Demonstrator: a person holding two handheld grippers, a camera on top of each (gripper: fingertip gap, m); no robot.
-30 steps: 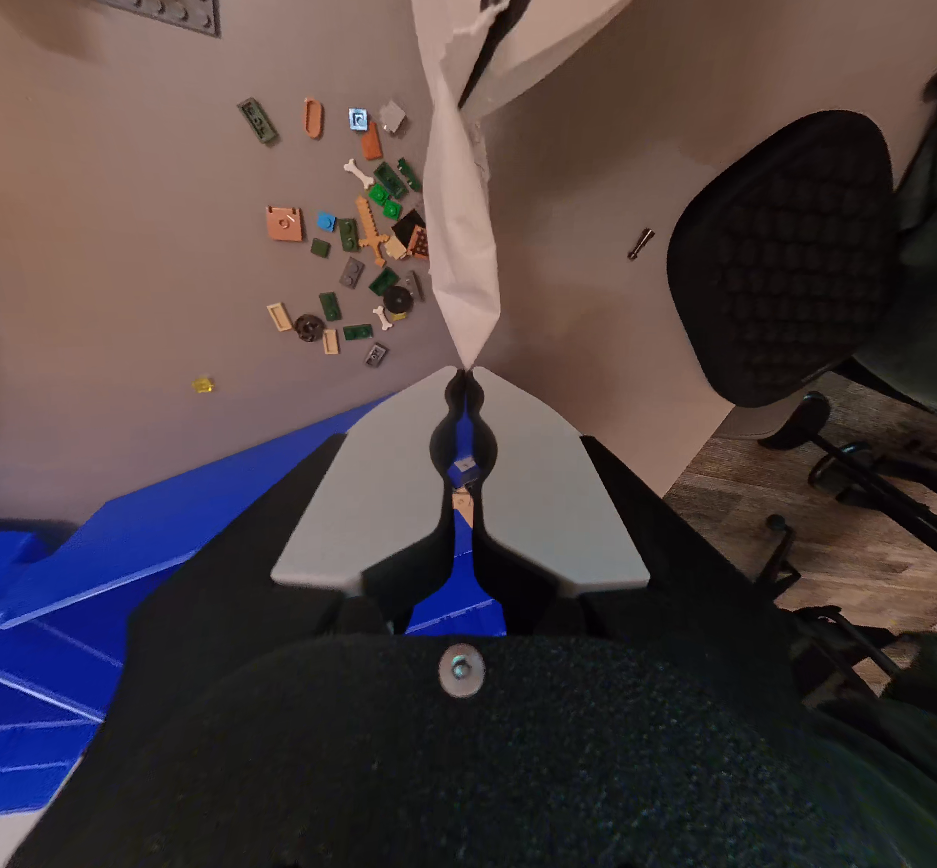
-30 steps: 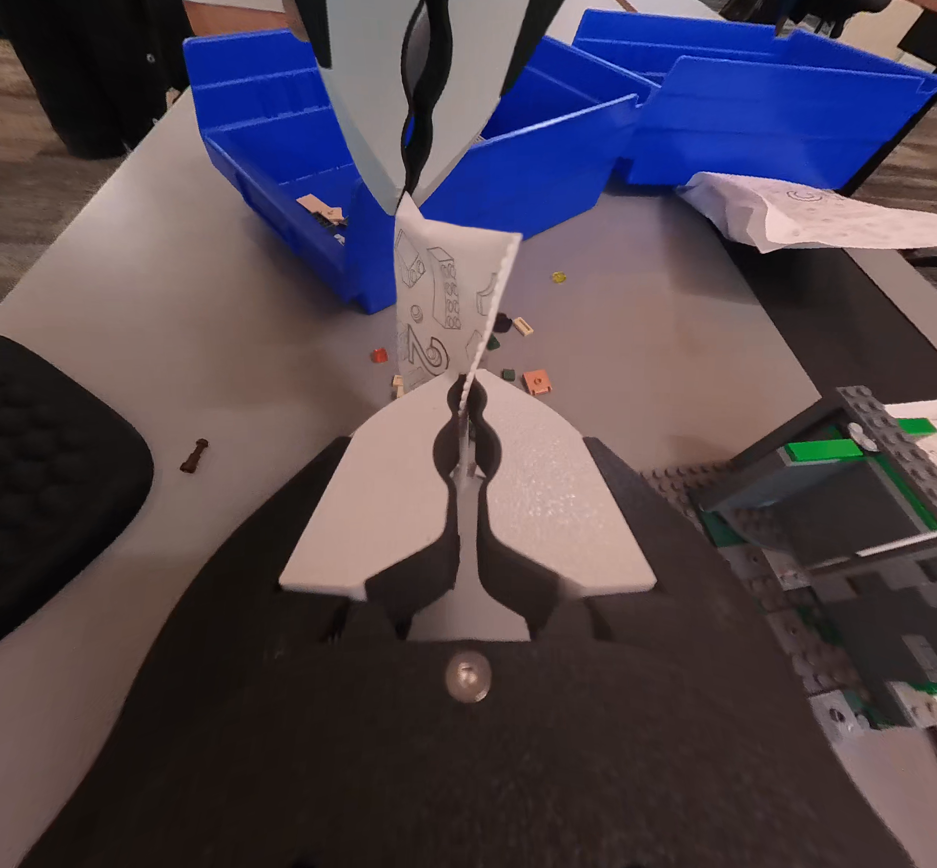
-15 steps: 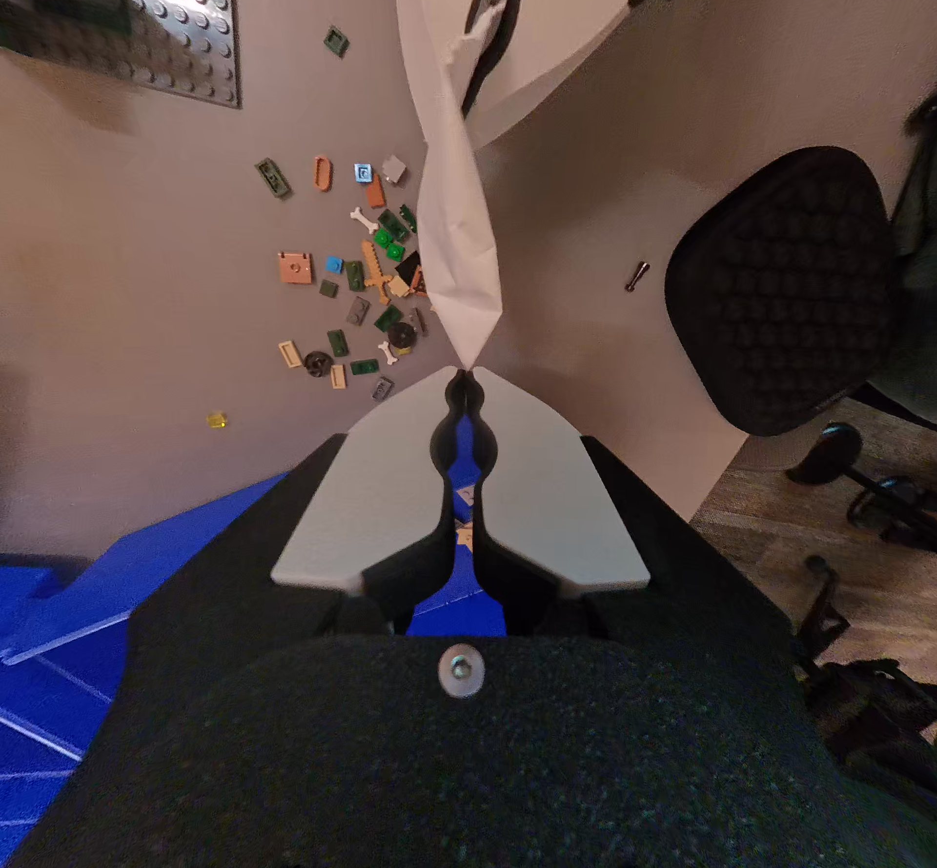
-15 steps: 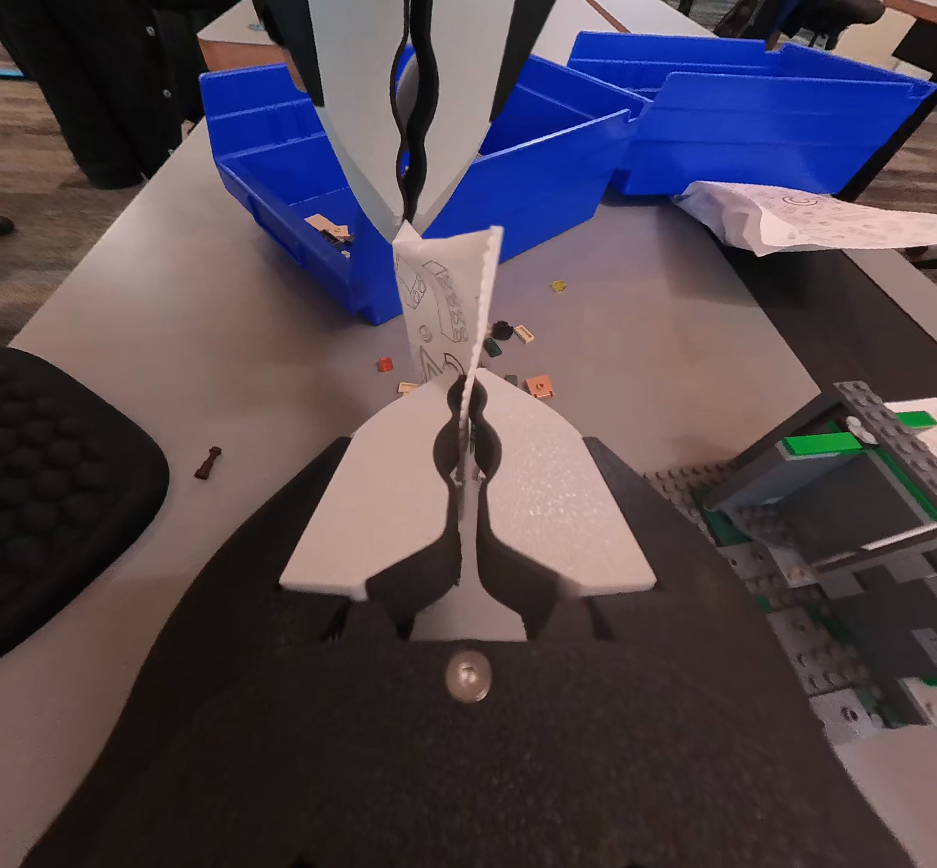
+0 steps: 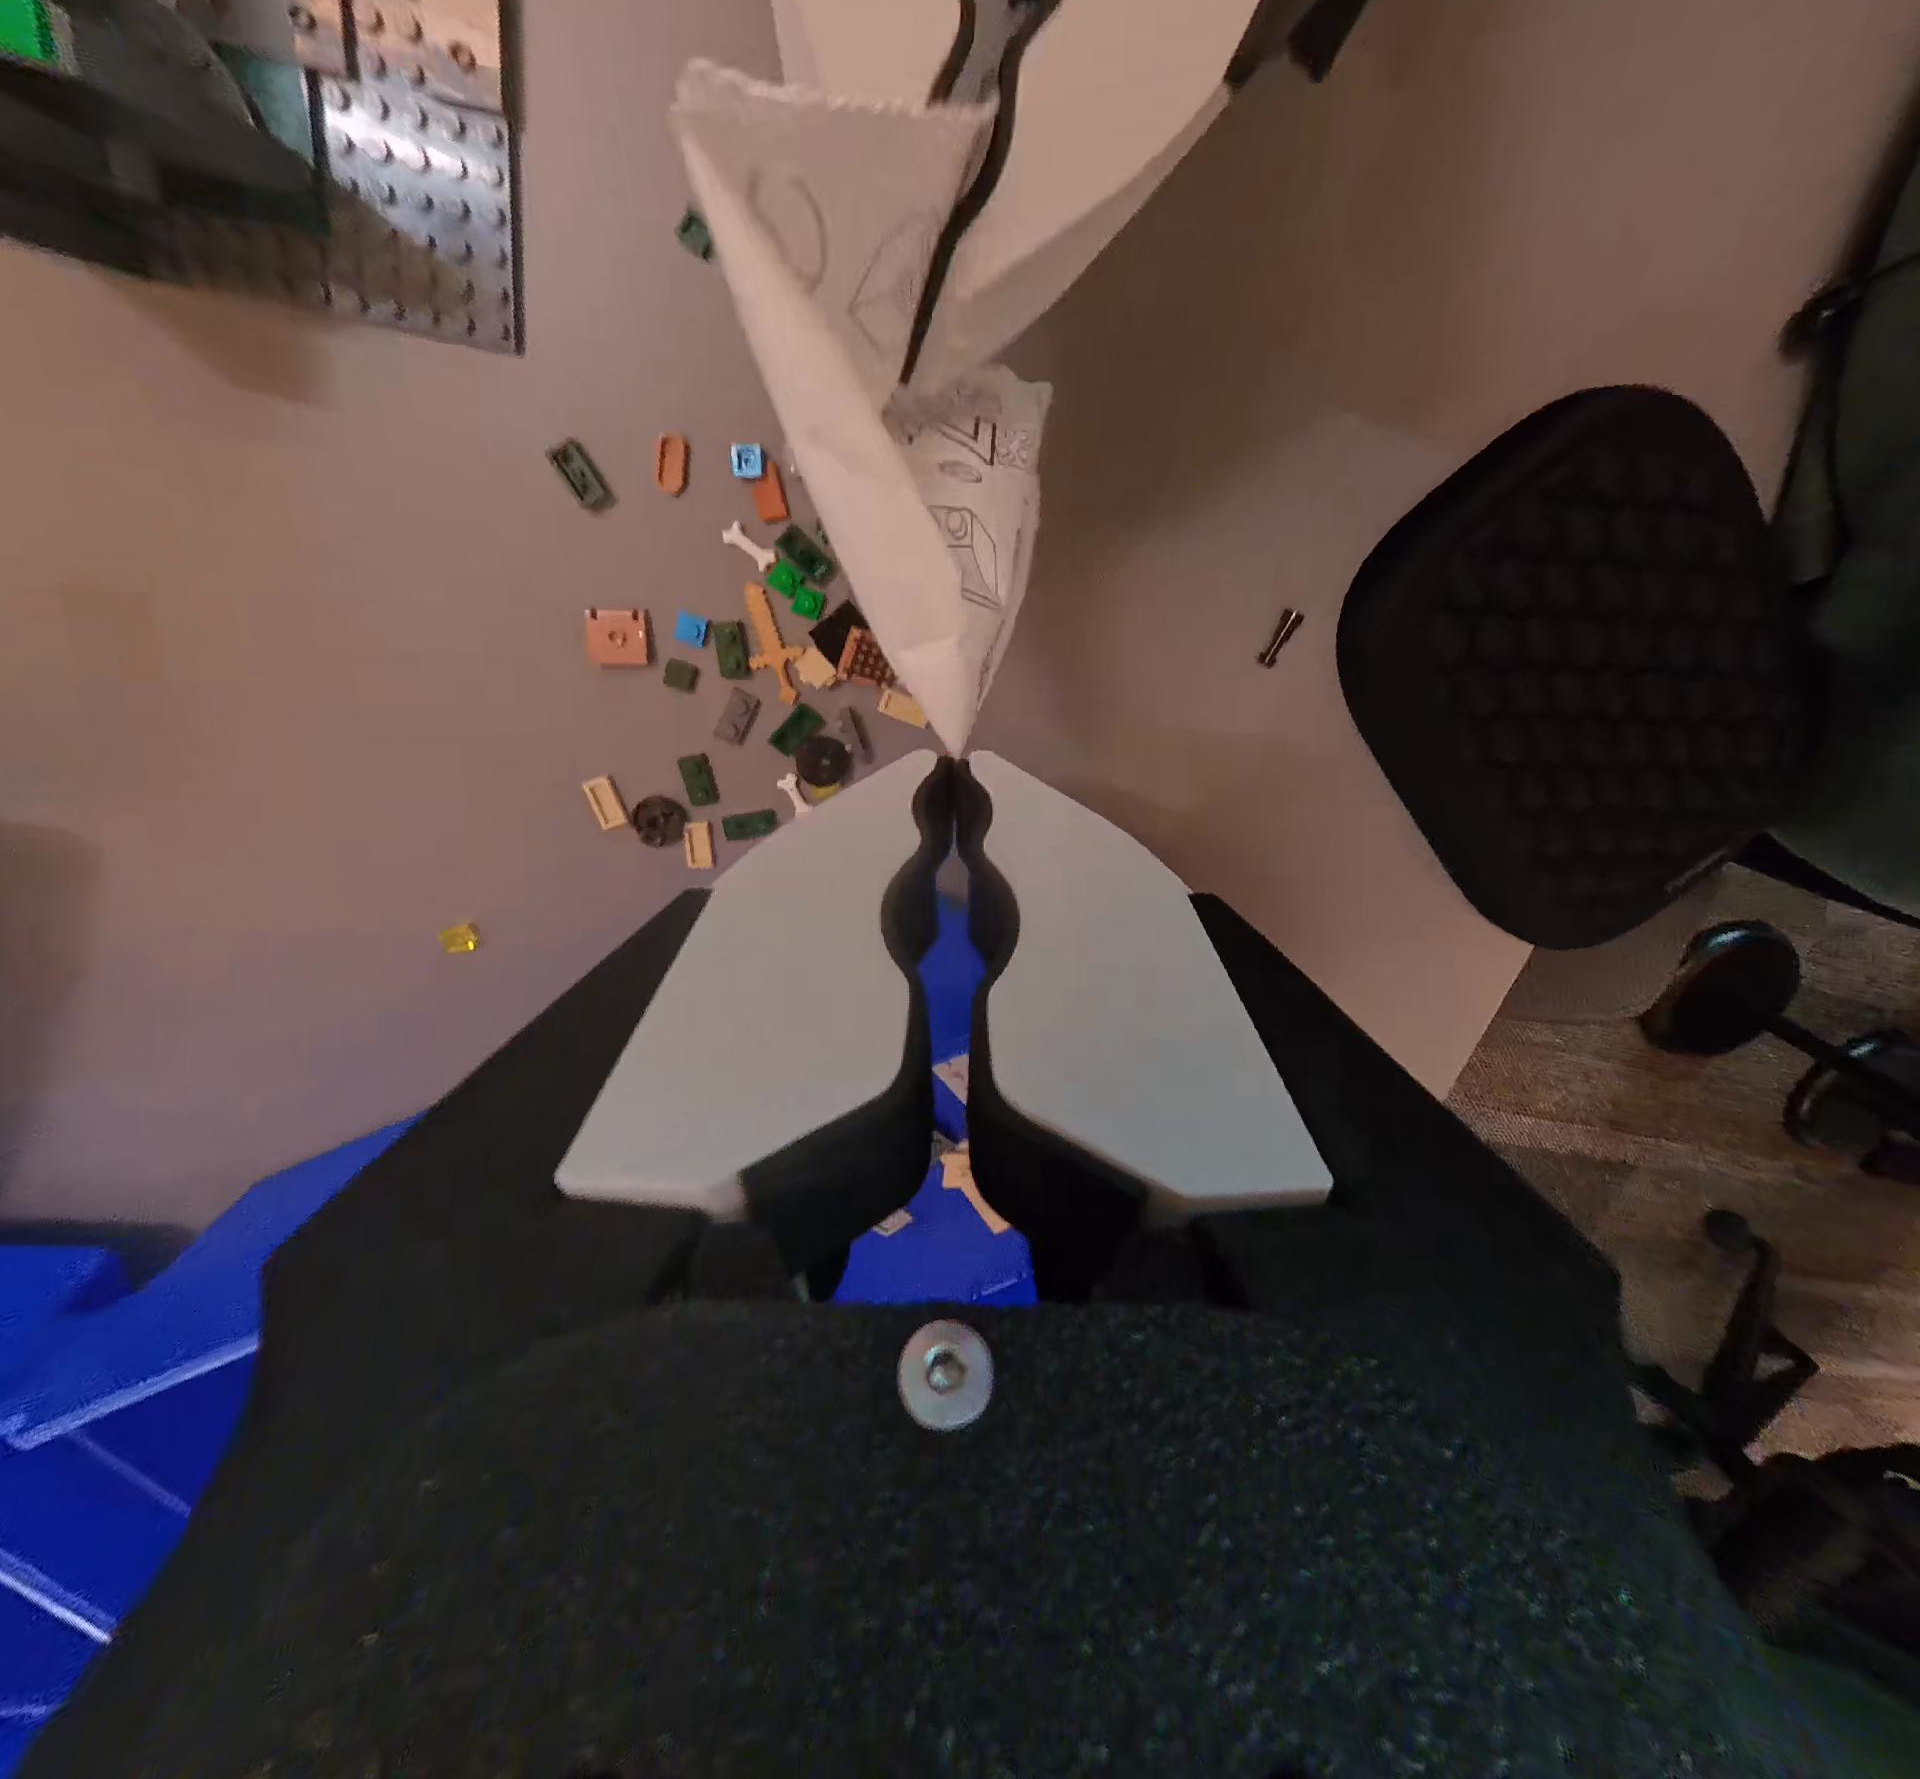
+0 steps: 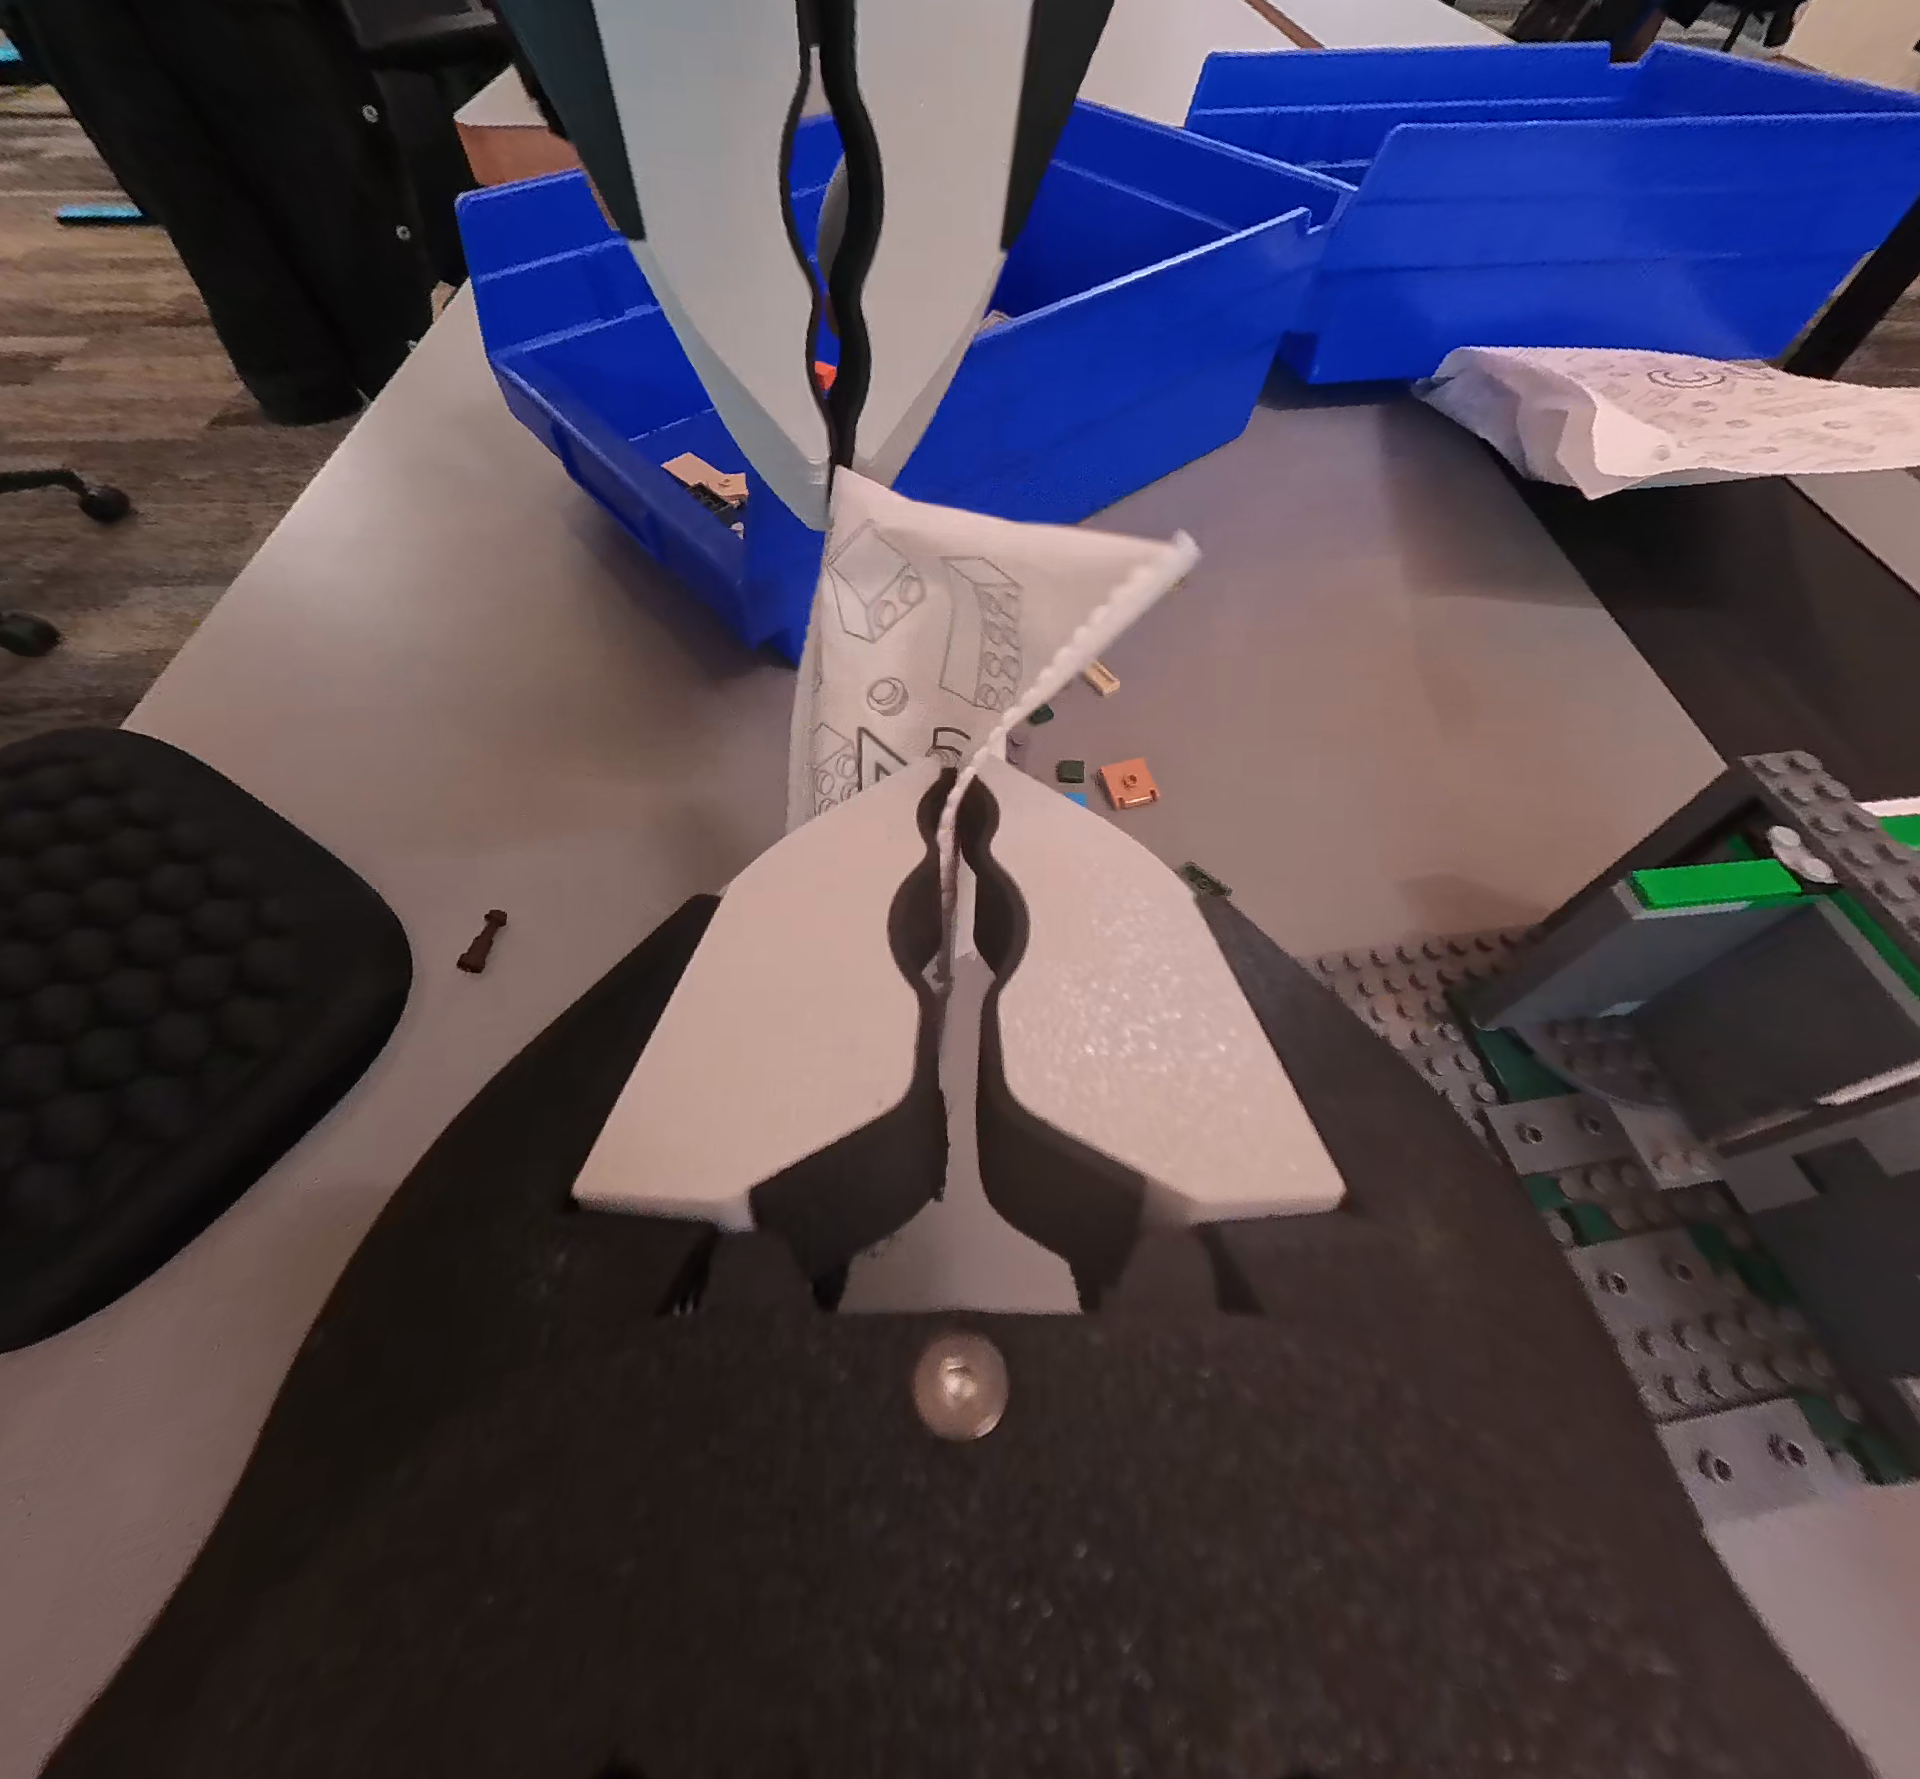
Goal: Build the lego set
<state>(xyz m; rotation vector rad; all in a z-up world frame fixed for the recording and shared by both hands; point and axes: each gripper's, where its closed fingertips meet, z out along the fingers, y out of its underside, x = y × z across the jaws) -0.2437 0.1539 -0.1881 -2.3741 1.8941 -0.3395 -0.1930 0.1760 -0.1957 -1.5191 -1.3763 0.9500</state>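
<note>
Both grippers hold one small white paper bag printed with brick drawings (image 6: 914,649), stretched between them above the table. My left gripper (image 5: 953,761) is shut on one corner of the bag (image 5: 883,503); it also shows in the right wrist view (image 6: 836,482). My right gripper (image 6: 951,779) is shut on the bag's crimped edge; it also shows in the left wrist view (image 5: 925,368). Loose small Lego pieces (image 5: 758,659) lie scattered on the table under the bag. The partly built grey and green Lego model (image 6: 1704,1023) on a grey baseplate (image 5: 416,160) sits at the right.
Blue plastic bins (image 6: 1091,316) stand at the back, one holding a few tan pieces (image 6: 712,488). A second torn paper bag (image 6: 1673,415) lies at the right. A black padded chair seat (image 6: 156,991) is at the table's left edge. A small dark piece (image 6: 481,940) lies alone. About 6 cm separates my left fingertips from my right.
The two grippers have drawn closer together and the bag between them has slackened and opened out, showing its printed side. Both views have shifted toward the model.
</note>
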